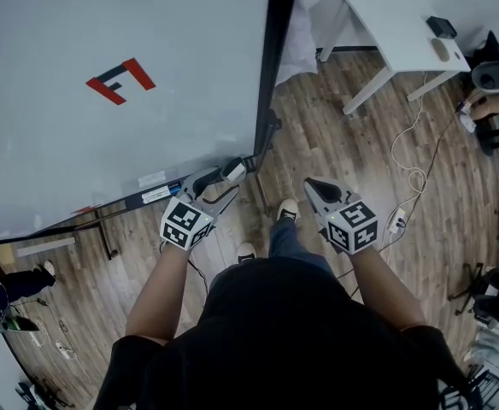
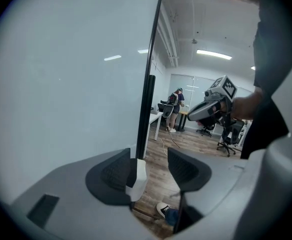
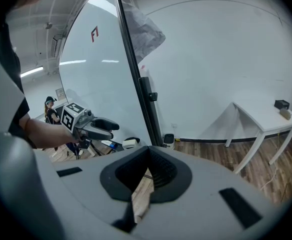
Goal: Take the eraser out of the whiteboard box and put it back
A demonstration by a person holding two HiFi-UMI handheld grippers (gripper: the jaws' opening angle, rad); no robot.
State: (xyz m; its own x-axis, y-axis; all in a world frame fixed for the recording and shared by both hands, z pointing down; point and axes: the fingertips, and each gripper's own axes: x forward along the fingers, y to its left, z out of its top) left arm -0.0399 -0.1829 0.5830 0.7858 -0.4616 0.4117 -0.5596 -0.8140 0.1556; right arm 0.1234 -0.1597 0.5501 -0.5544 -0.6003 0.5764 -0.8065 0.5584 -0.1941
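Note:
The whiteboard point(image 1: 104, 135) fills the left of the head view, with its tray box point(image 1: 160, 193) along the bottom edge. The white eraser point(image 1: 234, 171) with a dark top sits at the tray's right end. My left gripper point(image 1: 218, 188) reaches toward it from below, jaws open. In the left gripper view the eraser point(image 2: 137, 176) shows against the left pad, with a clear gap to the right pad. The right gripper view shows the eraser point(image 3: 131, 143) just past the left gripper point(image 3: 111, 128). My right gripper point(image 1: 311, 184) hovers over the floor, shut and holding nothing point(image 3: 147, 154).
The whiteboard's black frame post point(image 1: 271, 67) and stand foot point(image 1: 267, 135) lie just right of the eraser. A white table point(image 1: 395, 37) stands at the back right, with cables point(image 1: 412, 178) on the wooden floor. The person's shoes point(image 1: 287, 209) are below the grippers.

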